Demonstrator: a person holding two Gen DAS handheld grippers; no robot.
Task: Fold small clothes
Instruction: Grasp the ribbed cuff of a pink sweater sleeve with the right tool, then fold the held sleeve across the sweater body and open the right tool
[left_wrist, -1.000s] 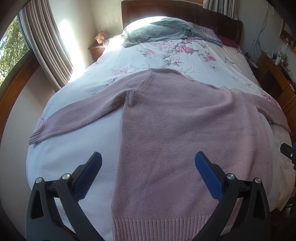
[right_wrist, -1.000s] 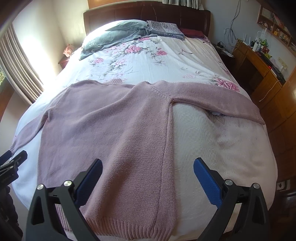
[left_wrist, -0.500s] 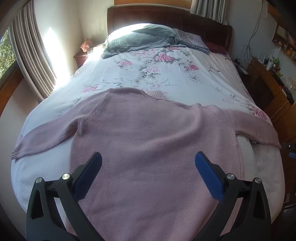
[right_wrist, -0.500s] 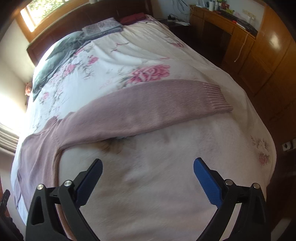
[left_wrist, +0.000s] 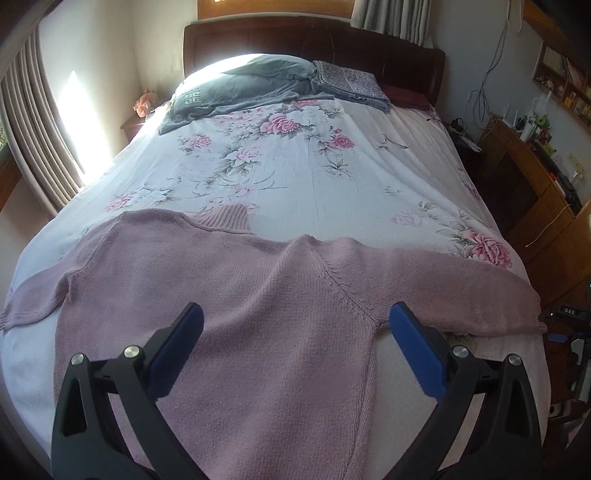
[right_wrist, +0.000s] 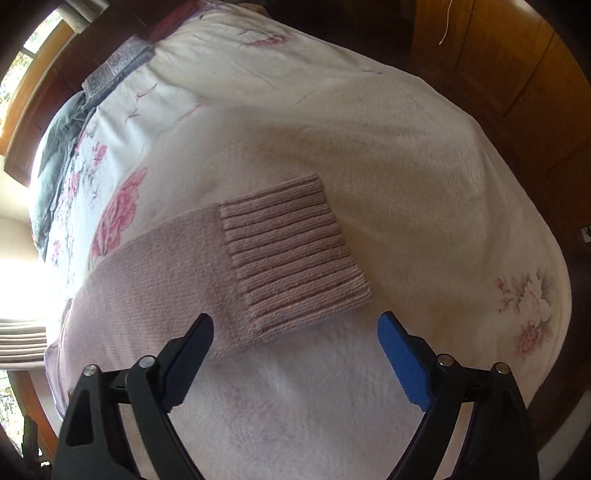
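The left gripper (left_wrist: 295, 325) hangs spread over the sweater (left_wrist: 229, 302), which lies flat across the bed (left_wrist: 314, 173). The right gripper (right_wrist: 295, 334), also spread, hovers at the cuff (right_wrist: 291, 254), cuff at 12 o'clock.

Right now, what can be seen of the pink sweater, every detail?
The pink sweater is a dusty-pink knit lying flat on the floral bedspread, sleeves spread wide to both sides, ribbed collar toward the headboard. In the right wrist view its ribbed cuff rests flat near the bed's edge, just ahead of the open right gripper. Neither gripper touches it.
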